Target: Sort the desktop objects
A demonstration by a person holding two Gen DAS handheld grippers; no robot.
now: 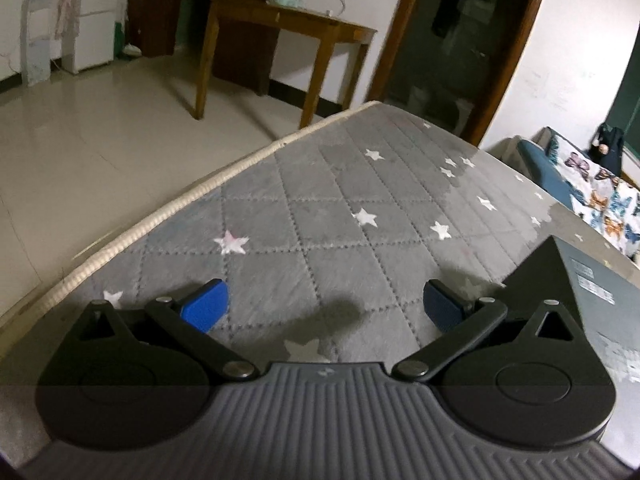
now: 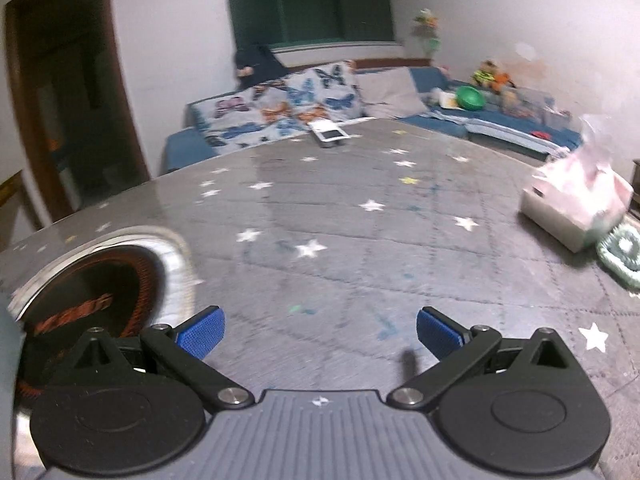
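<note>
My left gripper (image 1: 326, 306) is open and empty above the grey star-patterned table cover (image 1: 340, 208), near the table's left edge. A dark grey box (image 1: 576, 280) lies just to its right. My right gripper (image 2: 320, 330) is open and empty over the same cover (image 2: 360, 220). A round metal-rimmed dish with a dark, red-patterned inside (image 2: 100, 284) sits by its left finger. A white and pink tissue box (image 2: 576, 204) and a pale green crocheted coaster (image 2: 622, 254) lie at the right. A small white device (image 2: 330, 134) lies at the far edge.
In the left wrist view, a tiled floor (image 1: 80, 128) lies beyond the table's cream edge, with a wooden side table (image 1: 288, 36) and a dark doorway (image 1: 456, 40) behind. In the right wrist view, a blue sofa with a butterfly throw (image 2: 288, 108) and toys lines the far wall.
</note>
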